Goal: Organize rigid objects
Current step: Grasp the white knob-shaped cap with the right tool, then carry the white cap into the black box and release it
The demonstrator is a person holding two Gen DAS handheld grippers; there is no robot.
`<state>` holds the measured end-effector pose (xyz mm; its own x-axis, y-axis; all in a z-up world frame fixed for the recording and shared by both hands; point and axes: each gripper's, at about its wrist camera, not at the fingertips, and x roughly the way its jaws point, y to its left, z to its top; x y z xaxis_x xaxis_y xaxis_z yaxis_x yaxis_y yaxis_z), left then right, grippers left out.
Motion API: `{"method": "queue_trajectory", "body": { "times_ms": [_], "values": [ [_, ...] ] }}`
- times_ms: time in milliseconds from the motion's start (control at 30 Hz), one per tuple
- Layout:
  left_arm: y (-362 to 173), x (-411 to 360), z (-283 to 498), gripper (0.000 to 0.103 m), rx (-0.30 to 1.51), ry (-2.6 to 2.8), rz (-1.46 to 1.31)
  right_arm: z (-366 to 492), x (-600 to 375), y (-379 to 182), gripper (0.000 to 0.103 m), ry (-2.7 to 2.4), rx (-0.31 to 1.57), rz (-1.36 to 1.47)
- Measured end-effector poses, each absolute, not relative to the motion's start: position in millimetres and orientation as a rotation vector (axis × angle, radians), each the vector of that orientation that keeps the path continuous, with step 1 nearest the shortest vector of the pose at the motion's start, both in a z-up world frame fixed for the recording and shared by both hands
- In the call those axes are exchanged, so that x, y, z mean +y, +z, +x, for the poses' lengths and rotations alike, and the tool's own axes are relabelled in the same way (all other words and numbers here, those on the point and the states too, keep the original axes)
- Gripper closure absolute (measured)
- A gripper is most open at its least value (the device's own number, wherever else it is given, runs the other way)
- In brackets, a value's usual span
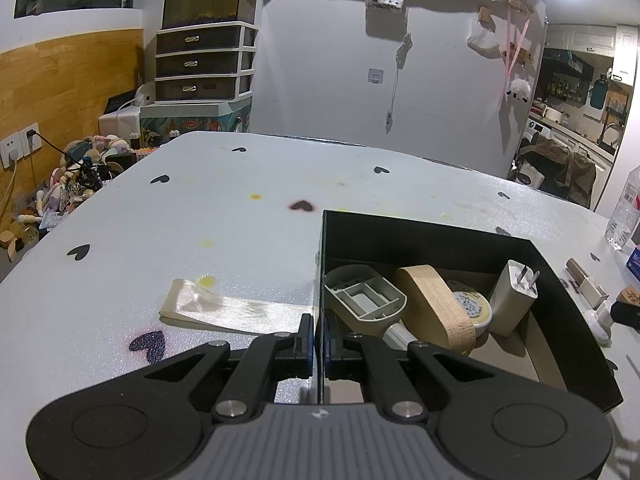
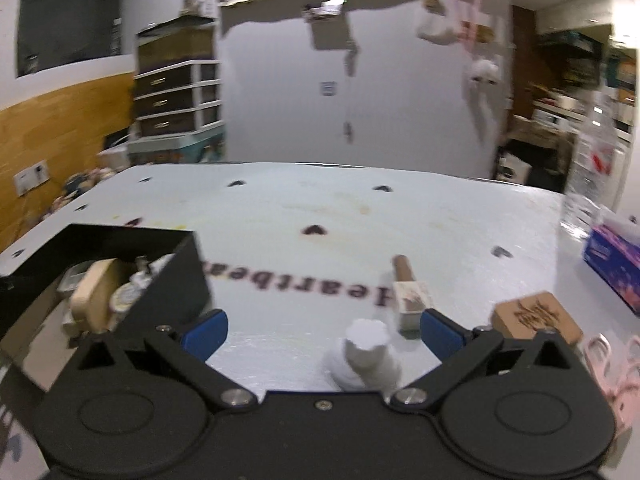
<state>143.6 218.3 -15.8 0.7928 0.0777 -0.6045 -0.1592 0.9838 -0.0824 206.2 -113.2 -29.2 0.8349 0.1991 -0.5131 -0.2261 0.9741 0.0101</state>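
A black open box (image 1: 440, 229) stands on the pale table and holds a grey plastic piece (image 1: 362, 296), a tan wooden block (image 1: 436, 304), a round tin (image 1: 472, 306) and a white charger plug (image 1: 514, 296). My left gripper (image 1: 320, 344) is shut on the box's left wall. The right wrist view is blurred: my right gripper (image 2: 322, 330) stands wide open just right of the box (image 2: 176, 276). A white flower-topped piece (image 2: 362, 356) sits low between its fingers, untouched. A wooden-handled stamp (image 2: 408, 292) lies just beyond the right fingertip, and an engraved wooden block (image 2: 536, 318) lies outside it.
A flat clear plastic packet (image 1: 224, 312) lies left of the box. A clear bottle (image 1: 626, 212) and a blue tissue box (image 2: 612, 264) stand at the table's right edge. Something pink (image 2: 612, 364) lies at the near right. The table (image 2: 320, 208) carries black heart marks.
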Motion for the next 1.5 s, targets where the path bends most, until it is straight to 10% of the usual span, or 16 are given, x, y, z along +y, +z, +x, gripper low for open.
{"method": "queue_trajectory", "body": {
  "times_ms": [500, 1500],
  "values": [
    [-15.5, 218.3, 144.2, 0.098, 0.643, 0.127, -0.135, 230.7, -124.7, -50.3, 0.062, 0.122, 0.606, 0.024],
    [-15.4, 218.3, 144.3, 0.098, 0.643, 0.127, -0.136, 202.3, -82.7, 26.0, 0.073, 0.470, 0.458, -0.012]
  ]
}}
